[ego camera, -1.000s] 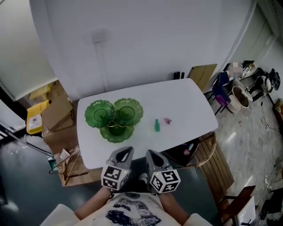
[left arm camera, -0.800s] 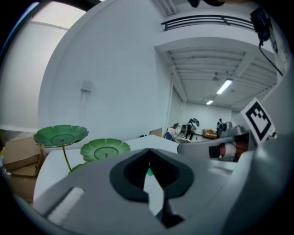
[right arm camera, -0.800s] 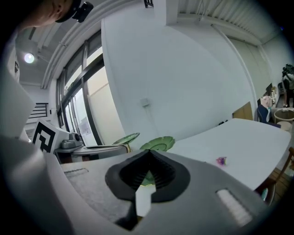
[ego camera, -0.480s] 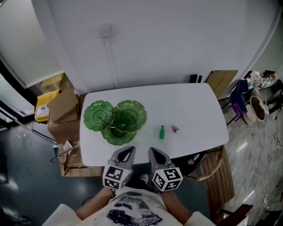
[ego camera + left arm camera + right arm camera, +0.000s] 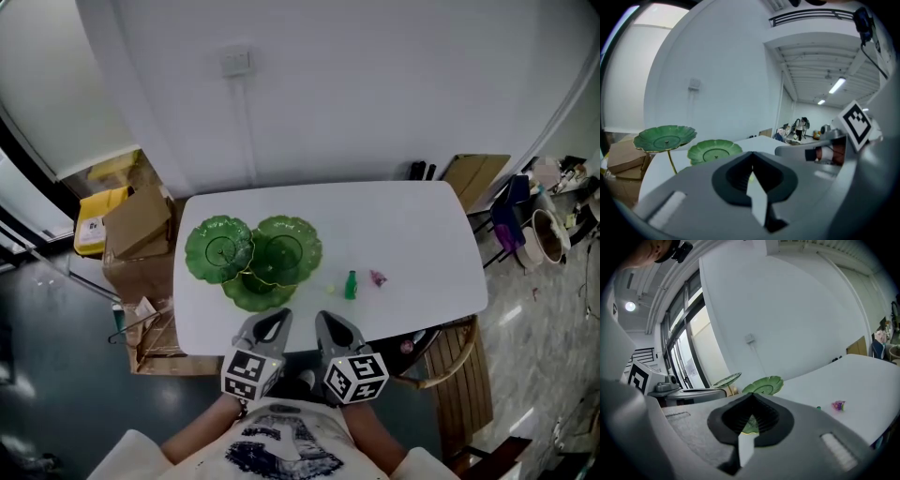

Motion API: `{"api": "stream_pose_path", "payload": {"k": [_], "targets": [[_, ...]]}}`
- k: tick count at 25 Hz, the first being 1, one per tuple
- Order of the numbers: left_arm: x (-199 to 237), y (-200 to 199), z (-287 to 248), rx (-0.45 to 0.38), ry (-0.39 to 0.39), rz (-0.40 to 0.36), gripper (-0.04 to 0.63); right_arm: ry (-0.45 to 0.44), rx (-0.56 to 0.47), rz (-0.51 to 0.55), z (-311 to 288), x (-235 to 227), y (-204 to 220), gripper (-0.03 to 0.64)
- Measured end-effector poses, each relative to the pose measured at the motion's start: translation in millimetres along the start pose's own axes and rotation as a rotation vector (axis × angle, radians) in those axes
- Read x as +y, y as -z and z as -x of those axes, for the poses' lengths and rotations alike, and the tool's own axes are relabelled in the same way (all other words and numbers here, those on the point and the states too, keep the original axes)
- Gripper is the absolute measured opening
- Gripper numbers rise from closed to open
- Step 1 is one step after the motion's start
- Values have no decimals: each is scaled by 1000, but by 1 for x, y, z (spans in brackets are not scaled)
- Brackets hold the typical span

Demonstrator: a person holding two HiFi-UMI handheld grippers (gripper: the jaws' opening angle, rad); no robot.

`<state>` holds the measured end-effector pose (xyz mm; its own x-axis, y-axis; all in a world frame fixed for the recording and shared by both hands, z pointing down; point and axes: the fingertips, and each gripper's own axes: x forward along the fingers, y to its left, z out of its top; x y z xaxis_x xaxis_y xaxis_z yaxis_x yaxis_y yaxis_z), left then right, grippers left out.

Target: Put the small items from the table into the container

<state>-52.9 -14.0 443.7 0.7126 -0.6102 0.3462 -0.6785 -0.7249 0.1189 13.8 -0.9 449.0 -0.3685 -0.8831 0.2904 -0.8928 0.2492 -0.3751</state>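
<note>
On the white table (image 5: 412,230) stands a green three-dish leaf-shaped stand (image 5: 255,255) at the left. To its right lie a small yellow-green bit (image 5: 330,288), a small green bottle-like item (image 5: 351,284) and a pink item (image 5: 378,277), the pink item (image 5: 838,405) also showing in the right gripper view. My left gripper (image 5: 273,323) and right gripper (image 5: 329,325) hang side by side just short of the table's near edge, both shut with nothing in them. In the left gripper view two green dishes (image 5: 665,137) rise beyond the shut jaws.
Cardboard boxes (image 5: 139,222) and a yellow box (image 5: 94,217) stand left of the table. A wooden chair (image 5: 455,356) sits at the near right corner. Bags and clutter (image 5: 534,220) lie on the floor at far right. A white wall (image 5: 356,84) backs the table.
The view has shifted so the table sits more centred and nearer. Both grippers stay shut and side by side at the near edge.
</note>
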Motion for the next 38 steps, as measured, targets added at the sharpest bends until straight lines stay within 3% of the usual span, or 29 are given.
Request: {"api": "stream_pose_path", "payload": {"k": [9,19,29,38], "targets": [[4,5,-3,12,103,-30,-9,112,-30,-31,0,-6,3,-2],[-41,-9,-72,31,182,-50,-9,154,-40,-29,7,-78,-22,-2],[-71,-14,-156,51,139,18,-9,148,39,-23,11,-170,-27,-2],[-83,-5,-203,63,74,42,-9,90,86,16,7,-219,-25,-2]]}}
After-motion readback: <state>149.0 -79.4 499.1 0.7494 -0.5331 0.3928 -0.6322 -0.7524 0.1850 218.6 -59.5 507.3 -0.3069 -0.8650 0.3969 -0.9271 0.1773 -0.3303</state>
